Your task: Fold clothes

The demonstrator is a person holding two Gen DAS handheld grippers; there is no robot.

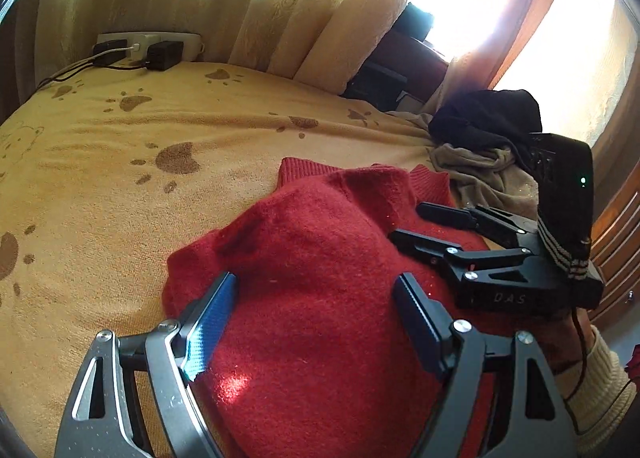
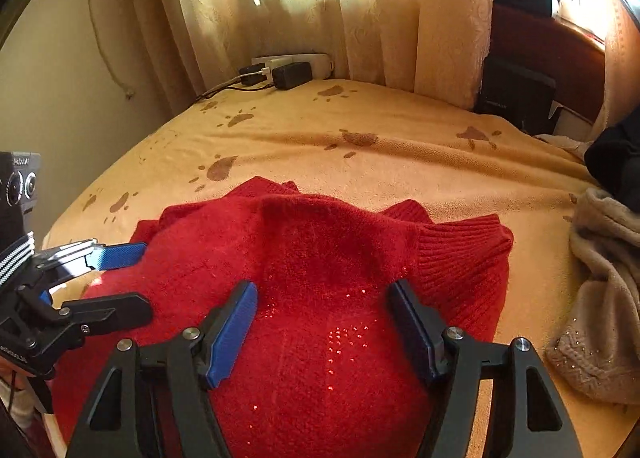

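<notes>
Left wrist view shows the letters "DAS" on the black body of the right claw [image 1: 424, 223]; the other small print on both tools is too blurred to read. In the right wrist view there is a short word on top of the camera box of the left claw [image 2: 132, 278], but I cannot read it.

The left claw [image 1: 316, 322] is wide open above the red sweater [image 1: 304, 258], and nothing is between its fingers. One blue pad [image 1: 208, 334] and one dark pad stand well apart, with red wool between and below them; I cannot tell if they touch it.

The right claw [image 2: 322, 332] is also wide open and holds nothing. It hangs over the middle of the sweater, where small shiny sequins [image 2: 344, 336] show in the knit.

The red sweater [image 2: 312, 278] lies in a loose heap on the near part of the bed [image 2: 360, 161], on a yellow blanket [image 1: 120, 177] with brown paw prints. Its ribbed cuff [image 2: 464, 246] points to the right side. Beside it, further right, lie a beige garment [image 2: 600, 298] and a black garment [image 1: 488, 121]. At the far edge of the bed, under the curtain [image 2: 320, 9], is a white power strip [image 2: 292, 61] with black chargers.
</notes>
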